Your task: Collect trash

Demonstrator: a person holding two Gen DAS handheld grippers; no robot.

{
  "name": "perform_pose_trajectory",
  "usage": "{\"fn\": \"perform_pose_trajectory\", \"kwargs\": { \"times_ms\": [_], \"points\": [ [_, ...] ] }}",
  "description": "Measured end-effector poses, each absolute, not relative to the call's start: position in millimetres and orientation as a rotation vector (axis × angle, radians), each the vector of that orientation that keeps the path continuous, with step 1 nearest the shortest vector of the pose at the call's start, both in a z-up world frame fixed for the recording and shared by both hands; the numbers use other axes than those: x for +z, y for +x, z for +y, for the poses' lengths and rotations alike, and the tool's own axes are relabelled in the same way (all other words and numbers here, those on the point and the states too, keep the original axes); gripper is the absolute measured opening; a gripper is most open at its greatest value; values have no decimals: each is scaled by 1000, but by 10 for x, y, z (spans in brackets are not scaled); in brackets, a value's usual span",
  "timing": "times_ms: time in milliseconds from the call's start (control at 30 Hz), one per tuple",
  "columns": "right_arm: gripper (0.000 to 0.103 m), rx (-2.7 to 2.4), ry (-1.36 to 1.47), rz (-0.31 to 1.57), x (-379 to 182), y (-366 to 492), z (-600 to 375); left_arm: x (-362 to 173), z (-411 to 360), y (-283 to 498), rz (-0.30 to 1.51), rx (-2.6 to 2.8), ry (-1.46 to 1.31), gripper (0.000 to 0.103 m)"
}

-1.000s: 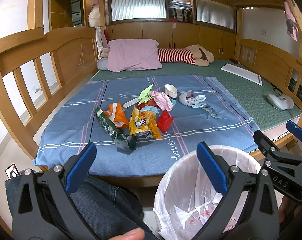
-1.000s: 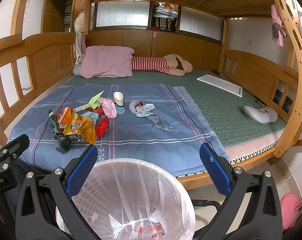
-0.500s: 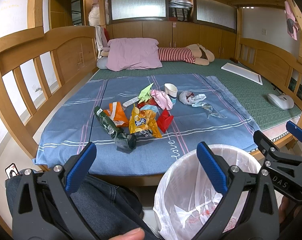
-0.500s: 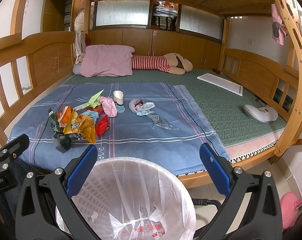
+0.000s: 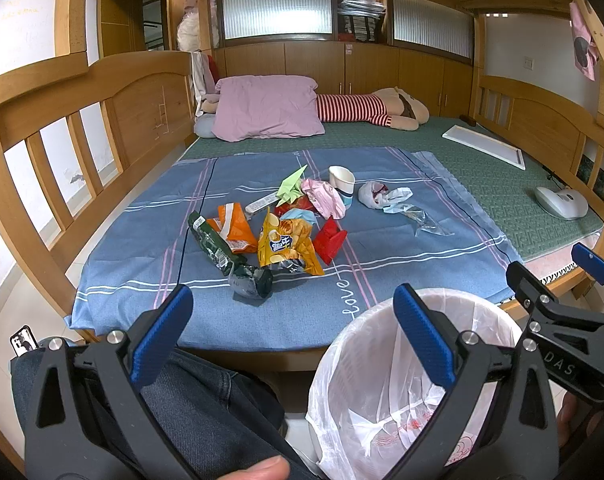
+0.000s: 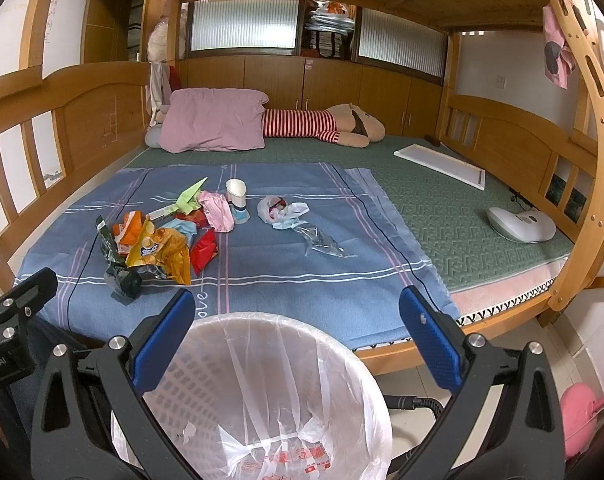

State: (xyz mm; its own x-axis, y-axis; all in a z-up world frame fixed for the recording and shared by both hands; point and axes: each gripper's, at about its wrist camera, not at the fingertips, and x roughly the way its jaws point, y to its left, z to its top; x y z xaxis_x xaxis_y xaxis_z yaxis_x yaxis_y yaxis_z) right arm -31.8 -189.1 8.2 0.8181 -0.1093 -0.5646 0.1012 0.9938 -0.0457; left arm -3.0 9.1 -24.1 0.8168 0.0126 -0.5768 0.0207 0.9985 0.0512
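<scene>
**Both grippers empty, trash far ahead**

My left gripper (image 5: 290,320) and right gripper (image 6: 294,320) are spread wide, holding nothing. The trash pile (image 5: 278,224) lies on the blue sheet (image 5: 142,248), well beyond both sets of jaws, left of centre. The lined bin (image 6: 270,392) stands near, directly below my right jaws and right of my left ones.

"love" on blue sheet (image 5: 230,320)
</scene>
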Motion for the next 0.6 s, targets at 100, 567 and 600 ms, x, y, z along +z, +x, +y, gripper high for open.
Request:
{"fn": "perform_pose_trajectory", "kwargs": {
  "times_ms": [100,567,600],
  "points": [
    [100,-114,-14,604,82,-310,-1887,-231,91,-19,616,-4,55,100],
    [100,-116,-5,620,67,-315,-1905,-222,90,-9,618,-4,54,100],
    [100,-115,-5,619,68,-306,-1908,-226,90,-13,618,-4,55,100]
  ]
}}
